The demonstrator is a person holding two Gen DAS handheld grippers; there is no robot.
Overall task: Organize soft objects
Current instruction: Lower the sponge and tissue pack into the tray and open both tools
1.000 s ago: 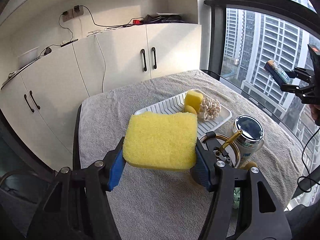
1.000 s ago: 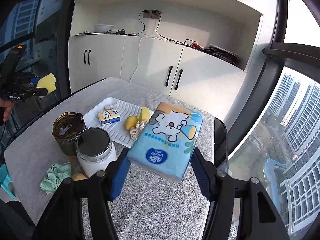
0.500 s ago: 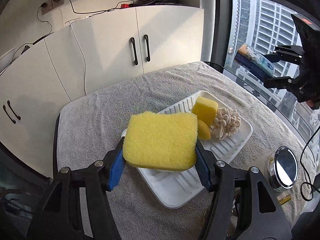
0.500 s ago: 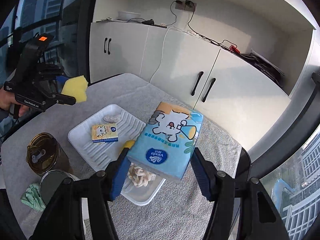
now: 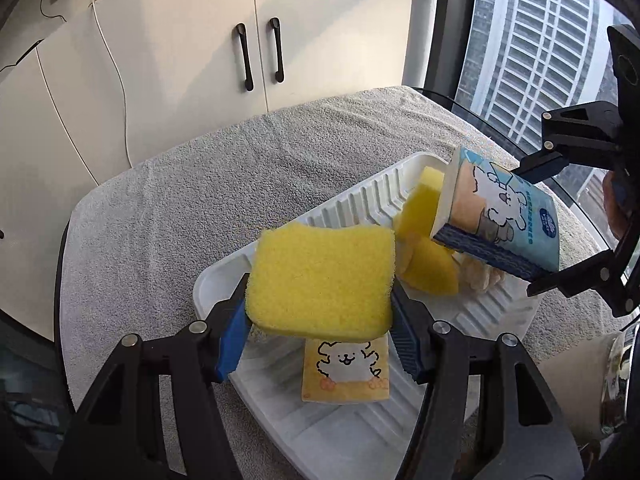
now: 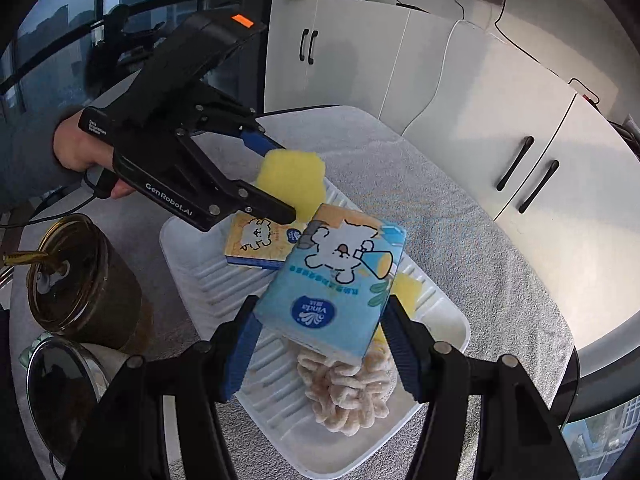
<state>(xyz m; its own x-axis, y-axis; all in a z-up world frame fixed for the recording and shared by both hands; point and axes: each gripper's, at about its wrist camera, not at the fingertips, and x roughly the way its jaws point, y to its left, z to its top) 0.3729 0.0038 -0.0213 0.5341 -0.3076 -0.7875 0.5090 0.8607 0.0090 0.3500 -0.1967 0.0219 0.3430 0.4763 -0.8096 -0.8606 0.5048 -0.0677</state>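
The sponge (image 5: 320, 282) is clenched across its long axis in the left gripper (image 5: 320, 320), hanging just above the tray's (image 5: 486, 314) near end and a small tissue pack (image 5: 346, 372) lying there. The big tissue pack (image 6: 332, 280), grasped by the right gripper (image 6: 320, 340), hangs tilted over the far end, above 2 yellow sponges (image 5: 430, 270) and a knotted rope toy (image 6: 348, 392). Both loads likely go straight down; bare tray shows between the 2 grippers.
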